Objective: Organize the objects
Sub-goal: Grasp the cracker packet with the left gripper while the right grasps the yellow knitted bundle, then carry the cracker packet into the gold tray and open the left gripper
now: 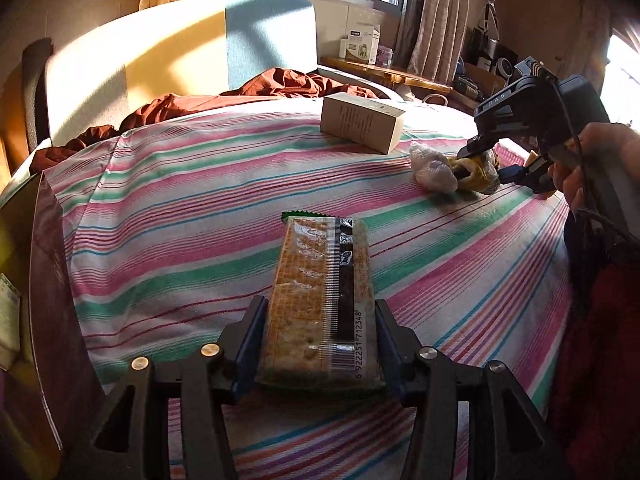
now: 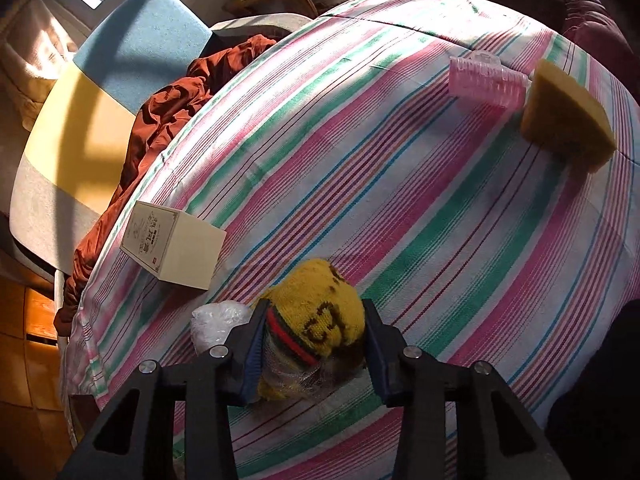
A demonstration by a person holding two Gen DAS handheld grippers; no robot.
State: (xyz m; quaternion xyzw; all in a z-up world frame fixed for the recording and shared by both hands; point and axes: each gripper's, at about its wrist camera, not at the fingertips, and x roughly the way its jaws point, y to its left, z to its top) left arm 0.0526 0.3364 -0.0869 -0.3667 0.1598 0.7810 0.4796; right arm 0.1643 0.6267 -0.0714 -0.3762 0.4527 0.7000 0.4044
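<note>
My left gripper [image 1: 320, 312] is shut on a long cracker packet [image 1: 318, 292] with a barcode, held above the striped bedsheet [image 1: 200, 200]. My right gripper [image 2: 314, 320] is shut on a yellow knitted hat [image 2: 320, 316] wrapped in clear plastic, resting on the sheet; it also shows in the left wrist view [image 1: 480, 170] with the right gripper [image 1: 494, 166] around it. A cream carton box [image 2: 172, 246] lies left of the hat and also shows in the left wrist view [image 1: 362, 122].
A pink plastic cup [image 2: 486, 84] on its side and a yellow sponge wedge [image 2: 568, 116] lie at the far right of the bed. Rust-brown bedding [image 1: 224, 96] is bunched along the far edge by foam slabs [image 1: 180, 52]. A cluttered wooden shelf [image 1: 384, 74] stands beyond.
</note>
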